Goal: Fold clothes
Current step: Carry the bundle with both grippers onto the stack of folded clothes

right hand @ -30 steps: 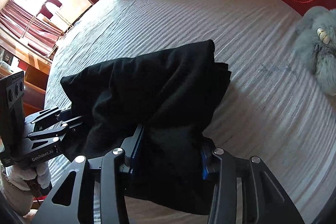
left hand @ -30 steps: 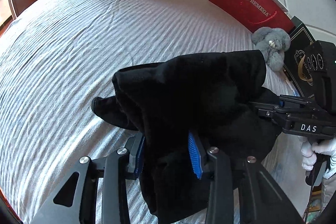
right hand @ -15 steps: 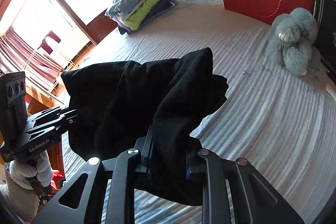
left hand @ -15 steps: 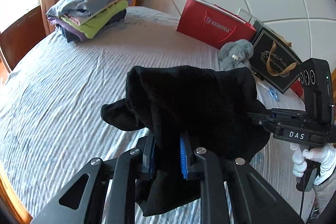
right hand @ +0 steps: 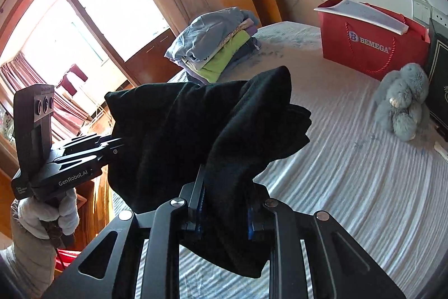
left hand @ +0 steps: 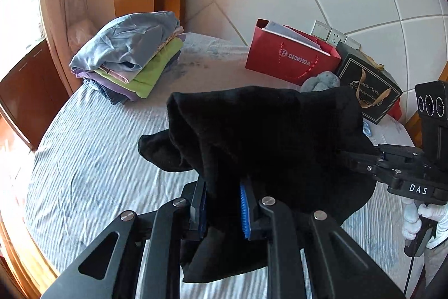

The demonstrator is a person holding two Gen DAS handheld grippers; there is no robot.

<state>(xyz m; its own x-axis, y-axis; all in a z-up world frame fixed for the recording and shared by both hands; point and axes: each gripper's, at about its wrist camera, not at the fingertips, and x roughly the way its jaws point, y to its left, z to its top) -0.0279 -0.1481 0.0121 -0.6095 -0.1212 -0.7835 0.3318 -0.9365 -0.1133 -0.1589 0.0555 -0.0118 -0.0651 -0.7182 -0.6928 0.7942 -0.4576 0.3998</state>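
Note:
A folded black garment (left hand: pixel 268 136) hangs in the air above the striped bed sheet (left hand: pixel 92 159), held at both ends. My left gripper (left hand: pixel 222 208) is shut on its near edge, blue pads pressing the cloth. In the right wrist view my right gripper (right hand: pixel 225 215) is shut on the other end of the same black garment (right hand: pixel 196 125). Each view shows the opposite gripper clamping the cloth from the side: the right gripper (left hand: pixel 361 156) and the left gripper (right hand: pixel 114 143). A pile of folded clothes (left hand: pixel 131 55) lies at the far corner of the bed.
A red paper bag (left hand: pixel 291 58) and a black gift bag (left hand: pixel 369 91) stand against the tiled wall. A grey plush toy (right hand: pixel 400 100) sits on the bed beside them. A wooden frame and window (right hand: pixel 84 18) lie to the left. A gloved hand (right hand: pixel 47 215) holds the left gripper's handle.
Both grippers closed on the black garment and lifted it up off the bed. The cameras rose, so the wall, bags and clothes pile now show more fully.

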